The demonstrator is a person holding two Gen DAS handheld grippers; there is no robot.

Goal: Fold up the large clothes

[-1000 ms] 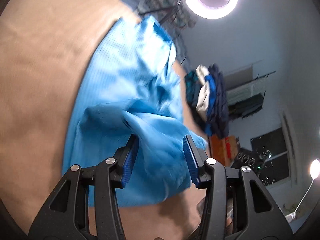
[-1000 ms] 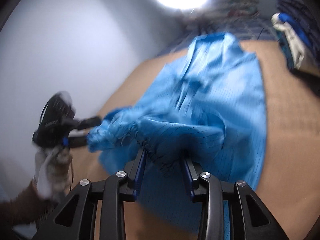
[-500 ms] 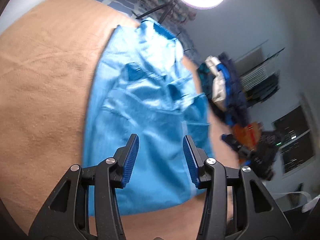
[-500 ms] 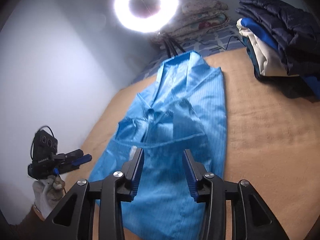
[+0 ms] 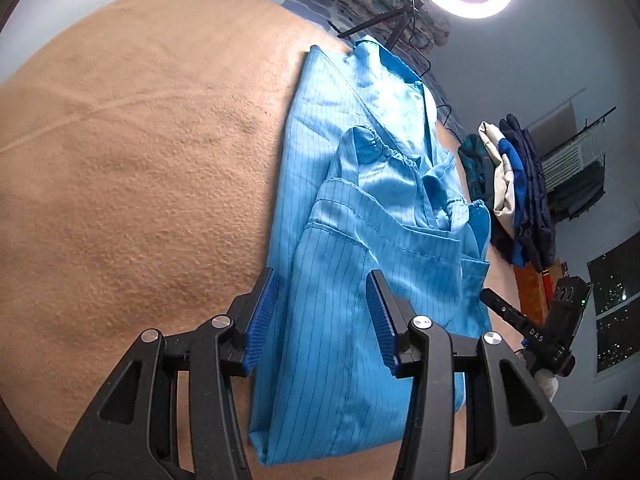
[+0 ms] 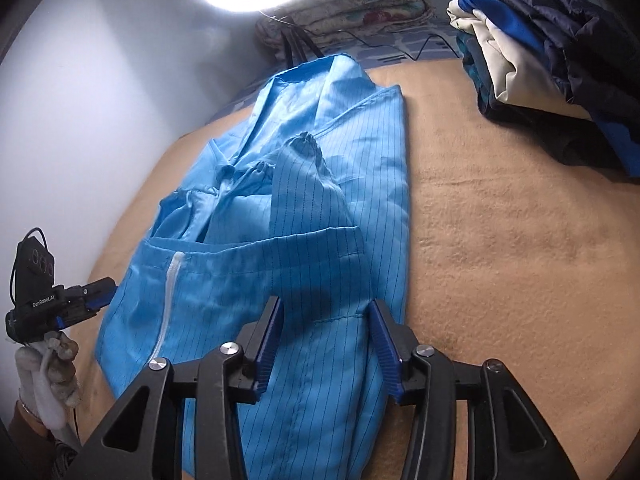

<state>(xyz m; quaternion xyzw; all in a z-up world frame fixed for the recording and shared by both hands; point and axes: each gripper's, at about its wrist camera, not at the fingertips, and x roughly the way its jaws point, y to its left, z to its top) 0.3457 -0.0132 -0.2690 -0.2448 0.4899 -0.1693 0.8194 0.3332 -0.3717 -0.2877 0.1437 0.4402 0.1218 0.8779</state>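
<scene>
While hovering over the blue coat [image 5: 360, 240] on the tan blanket [image 5: 140, 160]: left claw [image 5: 322, 318] apart, right claw [image 6: 326, 342] apart, having just narrowed, gripping nothing.

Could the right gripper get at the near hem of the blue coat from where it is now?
Probably yes. The right gripper hovers open right over the blue coat near its hem, nothing lies between, and the left gripper is off to the side.

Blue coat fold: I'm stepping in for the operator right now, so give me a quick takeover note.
Left tongs: open, empty, over the coat's near end.
Right tongs: open, empty; jaws just closed a little, nothing gripped.
Blue coat: lengthwise on the tan blanket, collar far, both sleeves laid inward, near hem folded up over the body.
Left to do: fold it shorter, then tidy.
</scene>
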